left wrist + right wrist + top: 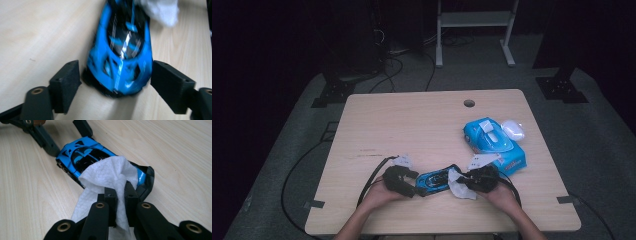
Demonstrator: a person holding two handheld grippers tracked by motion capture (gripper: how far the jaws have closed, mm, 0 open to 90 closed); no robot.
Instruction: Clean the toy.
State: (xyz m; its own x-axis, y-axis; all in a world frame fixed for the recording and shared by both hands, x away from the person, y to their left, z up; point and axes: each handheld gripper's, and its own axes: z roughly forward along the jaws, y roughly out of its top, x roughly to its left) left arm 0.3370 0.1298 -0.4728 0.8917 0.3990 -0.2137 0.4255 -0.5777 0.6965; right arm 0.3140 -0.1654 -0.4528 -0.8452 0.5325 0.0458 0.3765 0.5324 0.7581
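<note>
1. High view: the person is steadying a blue toy car (pixel 435 181) at the table's (pixel 422 125) six o'clock edge; a wipes pack (pixel 495 144) is sitting at the car's two o'clock, clear of the work.
2. Left gripper view: the left gripper (pixel 115 75) is bracketing the car's end, jaws spread, probably touching it only lightly; a firmer hold would stop sliding.
3. Right gripper view: the right gripper (pixel 120 192) is pinching a white wipe (pixel 107 173) draped over the car's near end; short strokes toward twelve o'clock suit best.

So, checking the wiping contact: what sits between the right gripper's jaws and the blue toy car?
A white wipe: the right gripper pinches it and it drapes onto the blue toy car, as the right gripper view shows.
</note>
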